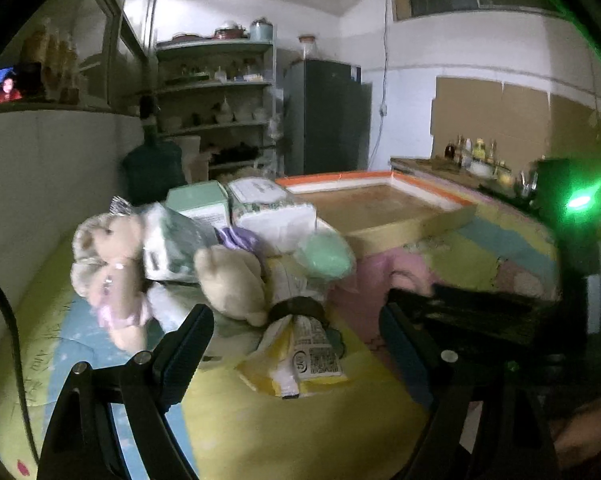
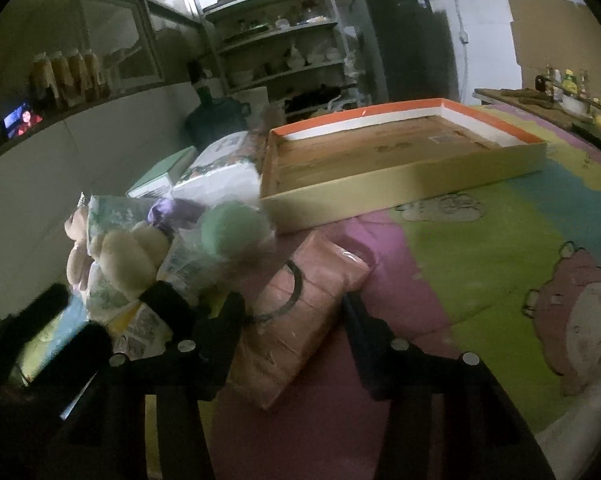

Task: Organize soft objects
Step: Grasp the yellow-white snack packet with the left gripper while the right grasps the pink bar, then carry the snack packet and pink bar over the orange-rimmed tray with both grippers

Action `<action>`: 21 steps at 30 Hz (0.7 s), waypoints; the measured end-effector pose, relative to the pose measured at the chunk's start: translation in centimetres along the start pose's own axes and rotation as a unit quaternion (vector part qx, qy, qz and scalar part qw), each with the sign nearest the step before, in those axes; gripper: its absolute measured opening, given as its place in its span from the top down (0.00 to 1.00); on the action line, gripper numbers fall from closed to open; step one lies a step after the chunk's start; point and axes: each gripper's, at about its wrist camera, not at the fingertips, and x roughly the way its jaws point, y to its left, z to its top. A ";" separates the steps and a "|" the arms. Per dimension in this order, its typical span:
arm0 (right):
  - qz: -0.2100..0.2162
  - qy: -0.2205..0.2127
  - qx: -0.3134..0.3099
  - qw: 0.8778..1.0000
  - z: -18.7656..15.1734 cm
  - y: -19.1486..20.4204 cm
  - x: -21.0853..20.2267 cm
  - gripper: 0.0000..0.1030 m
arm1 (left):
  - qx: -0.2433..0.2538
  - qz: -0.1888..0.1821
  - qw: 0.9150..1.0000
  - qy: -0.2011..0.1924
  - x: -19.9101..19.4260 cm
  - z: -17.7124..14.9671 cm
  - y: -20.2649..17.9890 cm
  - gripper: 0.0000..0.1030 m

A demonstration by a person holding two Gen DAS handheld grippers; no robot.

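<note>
- We saw our right hand-held gripper (image 2: 292, 320) partly closed around the pink wrapped pack (image 2: 300, 316), though we could not tell if its pads pressed on it.
- Our left hand-held gripper (image 1: 296, 344) stood wide open, holding nothing.
- Just ahead of it lay the soft toys (image 1: 112, 264); the cardboard tray (image 2: 400, 176) sat beyond.

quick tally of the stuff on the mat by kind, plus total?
Plush bears: 2
Tissue packs: 3
Green boxes: 1
Green puffs: 1
Yellow pouches: 1
Cardboard trays: 1
Total: 9
</note>
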 end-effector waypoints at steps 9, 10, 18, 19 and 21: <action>0.001 -0.016 -0.004 1.000 0.0 -1.1 -1.5 0.50 | -0.028 0.020 0.999 0.042 2.7 -1.1 0.7 0.54; 0.003 -0.016 -0.003 1.000 -0.1 -1.0 -1.5 0.50 | -0.030 0.019 0.998 0.042 2.6 -1.1 0.7 0.56; 0.017 -0.026 -0.014 0.999 -0.2 -0.4 -2.4 0.50 | -0.056 0.013 0.998 0.039 0.9 -1.9 1.1 0.57; 0.018 -0.027 -0.016 0.999 -0.2 -0.3 -2.5 0.50 | -0.059 0.015 0.997 0.039 0.6 -2.0 1.2 0.57; 0.021 -0.028 -0.018 0.999 -0.2 -0.1 -2.6 0.50 | -0.063 0.019 0.997 0.037 0.1 -2.2 1.4 0.57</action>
